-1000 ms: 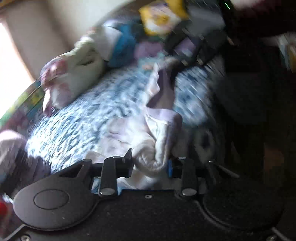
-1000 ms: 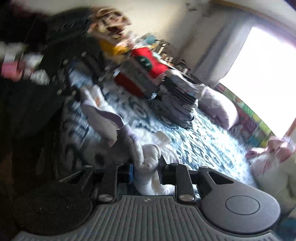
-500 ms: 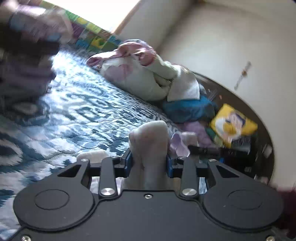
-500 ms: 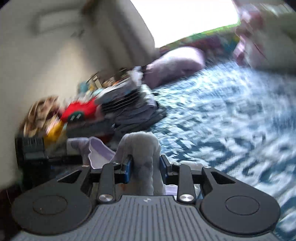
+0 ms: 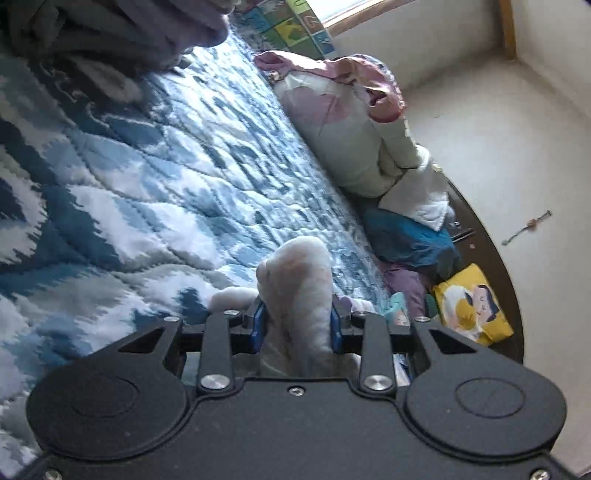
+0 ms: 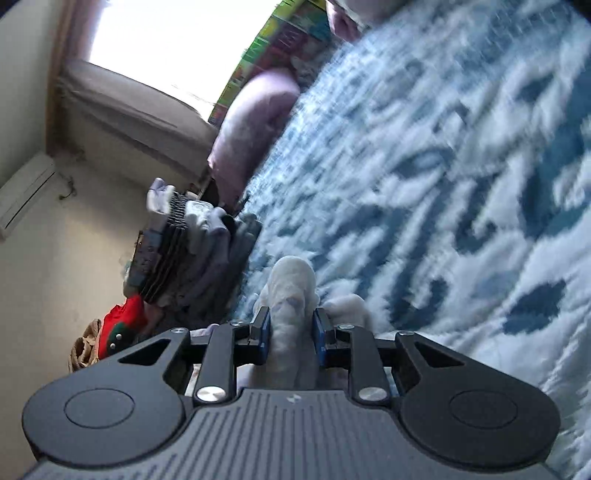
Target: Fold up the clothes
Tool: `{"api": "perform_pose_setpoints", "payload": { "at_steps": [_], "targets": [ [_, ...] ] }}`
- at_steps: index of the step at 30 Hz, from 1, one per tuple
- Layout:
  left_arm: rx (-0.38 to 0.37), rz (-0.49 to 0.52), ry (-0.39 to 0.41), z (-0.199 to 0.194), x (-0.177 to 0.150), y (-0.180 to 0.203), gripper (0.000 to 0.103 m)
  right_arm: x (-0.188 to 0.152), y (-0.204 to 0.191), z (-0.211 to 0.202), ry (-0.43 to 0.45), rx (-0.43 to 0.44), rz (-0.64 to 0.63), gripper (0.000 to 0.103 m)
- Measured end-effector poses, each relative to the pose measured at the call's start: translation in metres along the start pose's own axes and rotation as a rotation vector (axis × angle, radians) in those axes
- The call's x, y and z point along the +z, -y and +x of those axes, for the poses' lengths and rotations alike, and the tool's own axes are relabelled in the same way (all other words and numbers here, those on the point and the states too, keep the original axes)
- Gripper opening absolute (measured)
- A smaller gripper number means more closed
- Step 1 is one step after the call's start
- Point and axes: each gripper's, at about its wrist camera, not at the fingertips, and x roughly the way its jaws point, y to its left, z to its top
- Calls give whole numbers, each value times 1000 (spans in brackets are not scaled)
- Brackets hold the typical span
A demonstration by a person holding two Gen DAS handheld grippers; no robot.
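Note:
A pale lilac-white fleecy garment (image 5: 299,280) bulges up between the blue-padded fingers of my left gripper (image 5: 295,325), which is shut on a bunched fold of it. The same garment (image 6: 291,291) fills my right gripper (image 6: 291,332), also shut on a thick fold. Both grippers hang low over the blue-and-white patterned quilt (image 5: 147,177) on the bed. Most of the garment lies hidden under the gripper bodies. A stack of folded grey and lilac clothes (image 6: 199,243) stands at the bed's edge in the right wrist view.
A heap of white and pink clothes (image 5: 354,125) and a teal item (image 5: 410,240) line the bed's far side. A yellow cartoon bag (image 5: 472,306) lies beyond. A lilac pillow (image 6: 255,122) sits by the window. Grey bedding (image 5: 92,33) fills the upper left.
Both grippers swung from facing the bed's cluttered end to low over the quilt, carrying the garment, which was stretched out a second ago and now sits bunched in both.

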Motion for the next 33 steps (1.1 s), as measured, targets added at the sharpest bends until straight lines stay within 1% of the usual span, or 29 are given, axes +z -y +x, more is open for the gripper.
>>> {"api": "perform_pose_setpoints", "payload": {
  "at_steps": [2, 4, 5, 6, 7, 8, 9, 10, 12, 13, 14, 15, 16, 18, 20, 21, 22, 23, 25, 27, 28, 30, 33],
  "targets": [
    [24, 15, -3, 5, -1, -1, 31, -1, 2, 2, -1, -2, 3, 25],
    [19, -9, 3, 6, -1, -4, 31, -2, 5, 3, -2, -4, 6, 24],
    [10, -1, 13, 4, 0, 1, 30, -3, 6, 4, -2, -5, 8, 24],
    [7, 31, 21, 2, 0, 8, 30, -4, 7, 5, -2, -6, 9, 25],
    [33, 77, 18, 3, 0, 14, 30, -4, 8, 6, -3, -7, 11, 25],
    [57, 112, 16, 4, -1, 18, 33, -5, 9, 7, -3, -8, 12, 26],
    [73, 99, 16, 7, -3, 13, 35, -6, 11, 8, -4, -9, 14, 27],
    [86, 92, 18, 9, -4, 10, 38, -7, 10, 9, -5, -25, 6, 27],
    [93, 137, 38, 6, -4, 19, 47, -8, 9, 11, 1, -51, -7, 28],
    [107, 180, 59, 2, -4, 27, 54, -8, 8, 11, 11, -50, -5, 31],
    [130, 222, 97, -4, -5, 36, 63, -9, 4, 8, 31, -54, -20, 32],
    [151, 244, 123, -11, -7, 42, 66, -9, 0, 5, 55, -60, -43, 36],
    [173, 266, 149, -17, -9, 48, 68, -10, -4, 0, 81, -62, -57, 41],
    [216, 310, 202, -31, -14, 60, 68, -11, -13, -12, 138, -70, -86, 46],
    [259, 353, 255, -44, -18, 72, 68, -12, -25, -26, 192, -104, -148, 46],
    [277, 381, 279, -51, -21, 79, 68, -16, -33, -30, 202, -111, -204, 46],
    [280, 431, 287, -57, -27, 89, 68, -20, -42, -32, 207, -116, -269, 46],
    [277, 487, 285, -62, -34, 100, 68, -24, -51, -35, 212, -120, -333, 46],
    [254, 603, 257, -65, -50, 117, 68, -33, -68, -40, 220, -128, -462, 46],
    [226, 684, 220, -59, -62, 126, 68, -42, -85, -45, 229, -135, -590, 46],
    [220, 702, 204, -52, -65, 126, 68, -46, -94, -48, 233, -139, -655, 46],
    [234, 703, 175, -35, -65, 118, 68, -55, -97, -36, 185, -156, -709, 45],
    [233, 683, 127, -10, -60, 100, 68, -56, -89, -23, 135, -159, -696, 45]
  ]
}}
